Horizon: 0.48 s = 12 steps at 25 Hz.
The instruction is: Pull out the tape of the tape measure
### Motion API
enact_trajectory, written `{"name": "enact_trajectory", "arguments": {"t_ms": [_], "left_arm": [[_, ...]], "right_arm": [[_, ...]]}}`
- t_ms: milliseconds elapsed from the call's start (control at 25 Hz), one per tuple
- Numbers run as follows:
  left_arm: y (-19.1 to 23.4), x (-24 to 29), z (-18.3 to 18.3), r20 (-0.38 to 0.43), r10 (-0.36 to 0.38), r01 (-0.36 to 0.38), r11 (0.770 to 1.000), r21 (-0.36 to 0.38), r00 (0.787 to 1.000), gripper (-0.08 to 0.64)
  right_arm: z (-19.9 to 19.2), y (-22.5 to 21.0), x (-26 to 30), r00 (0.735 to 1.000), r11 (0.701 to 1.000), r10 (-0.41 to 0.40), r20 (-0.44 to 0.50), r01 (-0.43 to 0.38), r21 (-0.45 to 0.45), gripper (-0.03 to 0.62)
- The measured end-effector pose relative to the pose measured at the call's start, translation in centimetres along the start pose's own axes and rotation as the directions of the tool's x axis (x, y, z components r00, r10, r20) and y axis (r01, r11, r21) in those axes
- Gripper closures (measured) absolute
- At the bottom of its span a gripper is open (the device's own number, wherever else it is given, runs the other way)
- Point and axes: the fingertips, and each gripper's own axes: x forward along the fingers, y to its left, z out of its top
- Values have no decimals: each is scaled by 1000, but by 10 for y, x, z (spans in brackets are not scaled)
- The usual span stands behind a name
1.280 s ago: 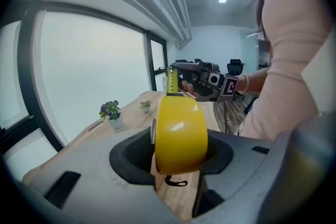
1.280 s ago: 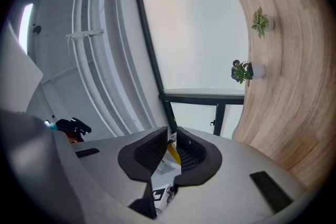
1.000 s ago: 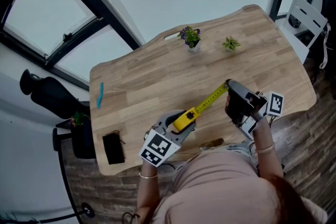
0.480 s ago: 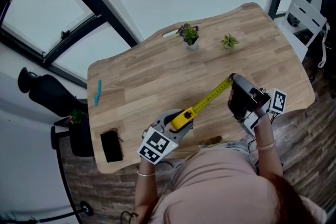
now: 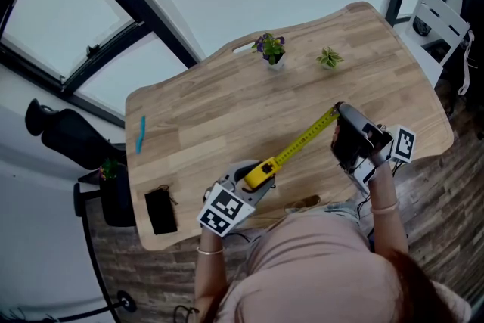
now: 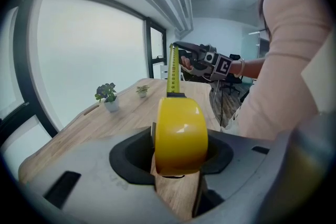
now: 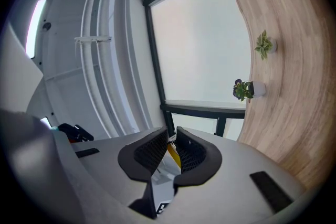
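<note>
Tape measure [image 5: 260, 172] case sits clamped in the jaws of the left gripper [image 5: 255, 178] over the near edge of the table [image 5: 204, 125]. The right gripper [image 5: 339, 112] has its jaws pinched on the end of the yellow tape [image 5: 302, 141], which runs taut between them. The pull looks part done; the next move likely calls for drawing the right gripper farther toward the right edge while the left holds the case steady.

You have the tape measure [image 5: 259, 173], a rounded glossy yellow case, clamped between the fingers [image 6: 134, 157] of your left gripper [image 5: 255, 178], over the near edge of the desk [image 5: 227, 102]. Its yellow tape [image 5: 306, 140], printed with black graduations, runs out straight, slanting away to the right. The tape's far end is pinched in your right gripper [image 5: 338, 110].
</note>
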Motion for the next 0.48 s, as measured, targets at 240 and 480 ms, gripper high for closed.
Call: {"name": "enact_trajectory", "arguments": {"t_ms": [240, 480], "left_arm": [[-3, 2, -5, -8, -7, 7, 1000, -6, 1000, 383], [-4, 3, -10, -29, -1, 1, 1000, 1, 1000, 383]], "right_arm": [[10, 4, -6, 1000, 1000, 10, 27, -10, -9, 548], [23, 12, -14, 998, 1000, 23, 60, -22, -22, 547]]}}
